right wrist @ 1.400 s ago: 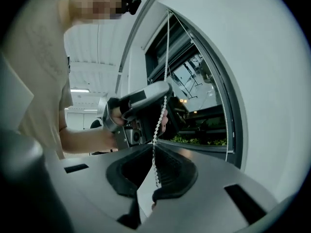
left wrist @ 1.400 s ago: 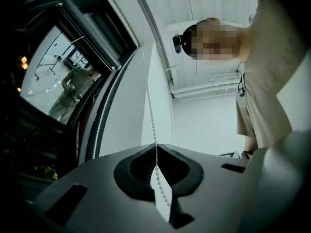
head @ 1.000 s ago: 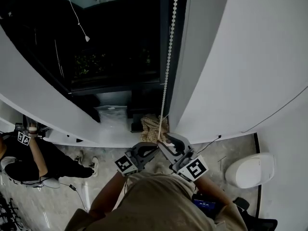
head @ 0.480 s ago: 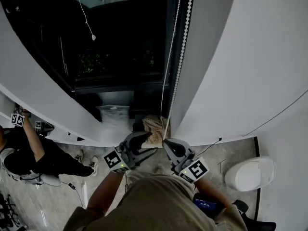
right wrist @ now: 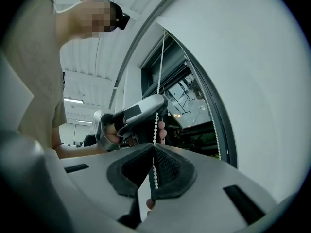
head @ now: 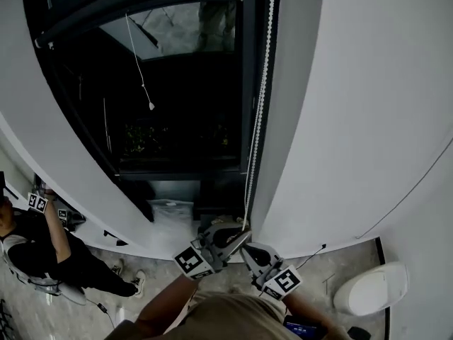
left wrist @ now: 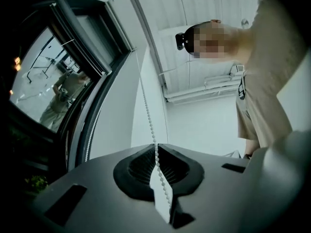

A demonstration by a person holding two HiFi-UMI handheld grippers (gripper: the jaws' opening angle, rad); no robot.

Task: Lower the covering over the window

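White wall [head: 354,105] beside bead chain [head: 259,119]; person [head: 32,250] lower-left.

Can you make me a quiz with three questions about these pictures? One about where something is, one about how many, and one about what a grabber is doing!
1. Where does the bead chain hang?
A) by the right edge of the window
B) flat on the floor
C) on the wall far to the left

2. How many grippers hold the chain?
A) none
B) one
C) two

3. What are the jaws of the right gripper doing?
A) standing wide open
B) shut on the chain
C) shut on nothing

Answers:
1 A: the beads run down beside the dark frame's right edge.
2 C: the left gripper and the right gripper each pinch the chain. The left jaws have just been closing, with the chain between them.
3 B: the beads pass between its closed jaws.
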